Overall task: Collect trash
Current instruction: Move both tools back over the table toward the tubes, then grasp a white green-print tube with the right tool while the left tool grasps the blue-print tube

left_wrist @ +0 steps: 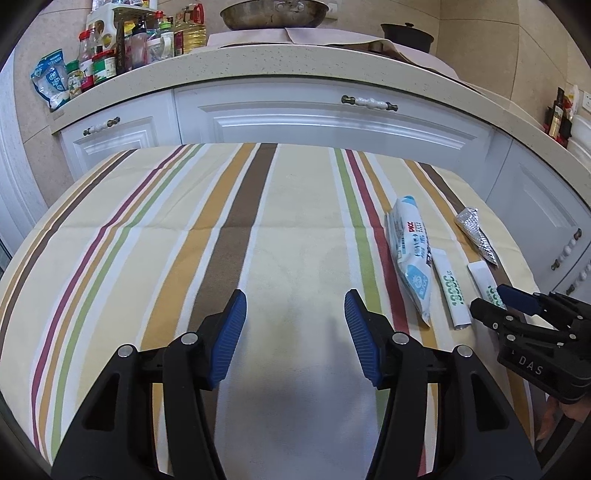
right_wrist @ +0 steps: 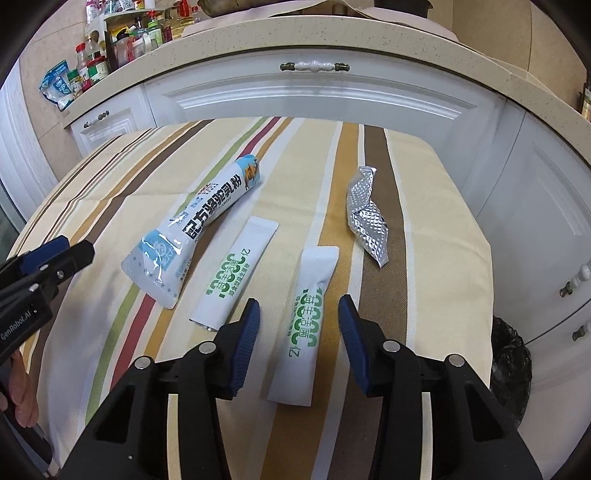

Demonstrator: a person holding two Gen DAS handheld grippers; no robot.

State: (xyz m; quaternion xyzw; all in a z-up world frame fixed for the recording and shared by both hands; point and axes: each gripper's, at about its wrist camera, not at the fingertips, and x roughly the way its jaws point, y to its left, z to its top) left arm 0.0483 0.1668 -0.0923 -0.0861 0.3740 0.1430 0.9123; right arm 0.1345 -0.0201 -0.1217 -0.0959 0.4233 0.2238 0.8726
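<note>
The right gripper (right_wrist: 298,315) points down at the striped tablecloth (right_wrist: 92,206) with its blue pads apart; a white sachet with green print (right_wrist: 303,332) lies lengthwise between them, and neither pad presses on it. Just to its left lies a second white sachet with green print (right_wrist: 232,273), angled, its near end close to the left pad. Beyond that one rests a larger white and pale-blue pouch with bold black characters (right_wrist: 195,229), slanting away to the upper right, its near end flattened and glossy. To the right and farther back lies a crumpled silver foil wrapper (right_wrist: 365,218) with an embossed diamond pattern, apart from the sachets. A black bin bag (right_wrist: 511,365) shows past the table's right edge.

The left gripper (left_wrist: 295,306) stands open over a bare stretch of cloth, well left of the trash, nothing between its pads. Behind the table run white cabinet doors (left_wrist: 325,125) under a speckled countertop (left_wrist: 258,59) that carries bottles and jars (left_wrist: 110,55) at the left and a metal wok (left_wrist: 275,13) farther back.
</note>
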